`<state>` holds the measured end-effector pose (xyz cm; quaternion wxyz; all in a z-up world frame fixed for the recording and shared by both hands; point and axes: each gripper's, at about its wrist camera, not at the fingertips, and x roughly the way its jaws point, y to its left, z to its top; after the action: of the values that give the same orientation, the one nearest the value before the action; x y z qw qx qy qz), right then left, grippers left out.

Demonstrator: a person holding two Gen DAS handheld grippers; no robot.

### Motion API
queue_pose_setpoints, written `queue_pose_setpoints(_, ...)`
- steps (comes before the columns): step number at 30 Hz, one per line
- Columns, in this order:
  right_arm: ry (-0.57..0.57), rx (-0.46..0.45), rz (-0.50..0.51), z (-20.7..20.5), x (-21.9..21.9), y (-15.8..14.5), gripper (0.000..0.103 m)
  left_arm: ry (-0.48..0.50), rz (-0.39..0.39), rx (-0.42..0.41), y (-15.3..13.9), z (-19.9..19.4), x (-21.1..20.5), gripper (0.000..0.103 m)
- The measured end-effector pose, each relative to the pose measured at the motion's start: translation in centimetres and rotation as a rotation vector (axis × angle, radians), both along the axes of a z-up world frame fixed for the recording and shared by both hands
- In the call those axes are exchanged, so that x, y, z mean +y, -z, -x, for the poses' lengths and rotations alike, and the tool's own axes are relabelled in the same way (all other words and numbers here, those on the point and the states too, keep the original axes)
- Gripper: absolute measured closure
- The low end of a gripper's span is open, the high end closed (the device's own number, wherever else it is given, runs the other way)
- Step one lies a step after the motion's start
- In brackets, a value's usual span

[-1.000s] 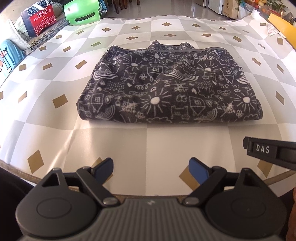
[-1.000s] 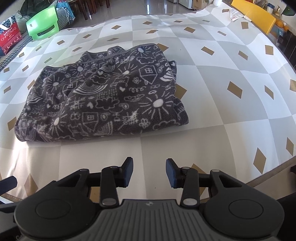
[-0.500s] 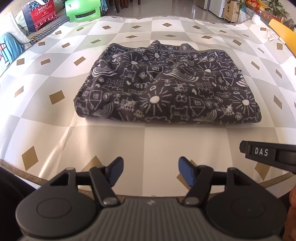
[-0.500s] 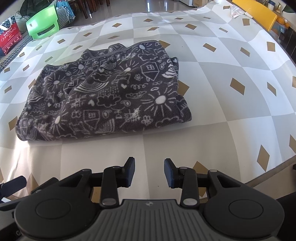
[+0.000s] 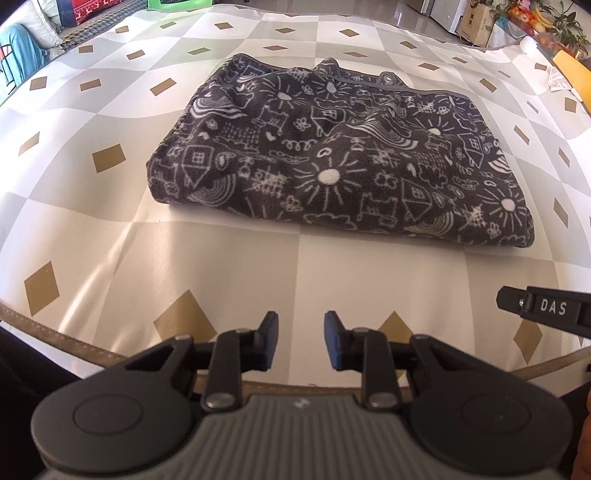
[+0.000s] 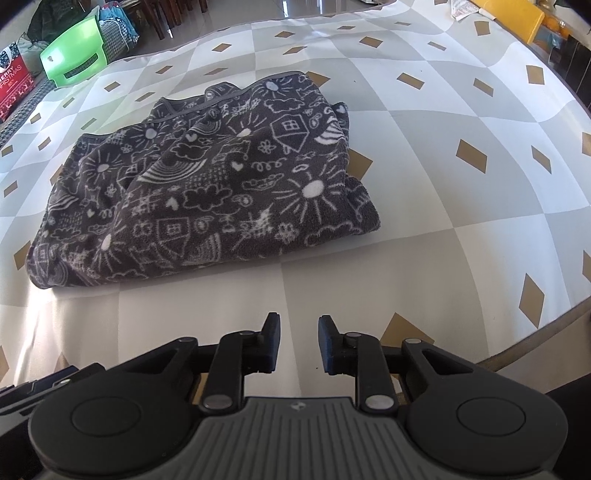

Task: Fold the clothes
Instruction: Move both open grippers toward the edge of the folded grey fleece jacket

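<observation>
A dark grey fleece garment (image 5: 332,158) with white doodle print lies folded in a thick rectangle on the checked tablecloth (image 5: 221,258). In the right wrist view the same garment (image 6: 207,192) sits ahead and to the left. My left gripper (image 5: 301,325) hovers over the table's near edge, short of the garment. Its jaws are closing with a narrow gap and nothing between them. My right gripper (image 6: 299,325) hangs likewise near the front edge, its jaws closing on nothing. The right gripper's side, marked DAS (image 5: 546,306), shows at the right of the left wrist view.
The table's front edge (image 5: 74,343) runs just under both grippers. A green plastic chair (image 6: 74,59) and a red Christmas bag (image 6: 11,88) stand beyond the far left side. A yellow object (image 6: 509,14) lies at the far right corner.
The left gripper's jaws have narrowed from wide apart to a small gap, and it has dipped slightly toward the table. The right jaws have closed a little; that hand stayed put.
</observation>
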<state>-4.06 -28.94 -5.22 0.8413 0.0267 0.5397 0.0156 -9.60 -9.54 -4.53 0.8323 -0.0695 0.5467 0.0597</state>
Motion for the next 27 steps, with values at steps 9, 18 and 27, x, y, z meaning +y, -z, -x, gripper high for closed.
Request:
queue_pose_setpoints(9,-0.029,0.005,0.023,0.0,1.0,0.2,0.072,-0.009,-0.027,-0.036,-0.6,0.0,0.0,0.037)
queue_pose_setpoints(18,-0.039,0.003,0.093,0.2,1.7,0.4,0.063,-0.017,-0.003,-0.053,-0.9,0.1,-0.1,0.013)
queue_pose_setpoints(27,-0.034,0.003,0.059,0.3,1.4,0.3,0.063,-0.013,-0.004,-0.044,-1.0,0.1,-0.4,0.0)
